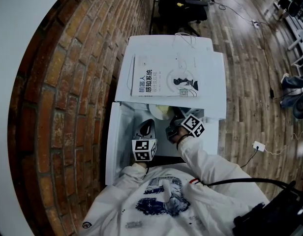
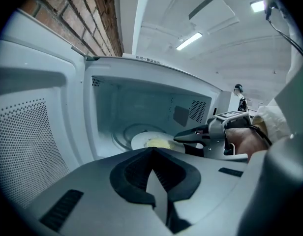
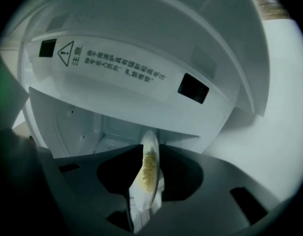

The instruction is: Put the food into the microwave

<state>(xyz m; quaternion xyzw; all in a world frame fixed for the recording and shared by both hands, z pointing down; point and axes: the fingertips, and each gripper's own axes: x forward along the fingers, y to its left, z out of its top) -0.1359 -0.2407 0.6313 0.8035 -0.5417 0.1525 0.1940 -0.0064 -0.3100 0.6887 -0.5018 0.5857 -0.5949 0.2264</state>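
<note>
"White plate (image 2: 141,140), a low heap of pale yellow food (image 2: 159,143) on it. Where does it sit?"

"Inside the open microwave (image 2: 141,90), over the round turntable (image 2: 123,135). Whether it touches the turntable I cannot tell. From the head view only its near part shows at the oven's mouth, below the top's front edge."

"What carries it?"

"The right gripper (image 2: 180,137). It reaches into the cavity from the right side, its jaws clamped on the plate's near rim. In the right gripper view the plate stands edge-on between the two jaws, pinched at the lower end, the yellow grains on the face turned right."

"So those jaws are barely apart?"

"Only by the rim's thickness."

"The left gripper (image 2: 152,176)?"

"Jaws pressed together, nothing between them. It hangs just in front of the oven, pointing at the cavity, beside the swung-open door (image 2: 28,146) with its dotted mesh. It touches neither plate nor door."

"Anything on top?"

"A white book (image 1: 166,77) lies flat on the microwave. A brick wall (image 1: 68,92) runs along the left side."
</note>
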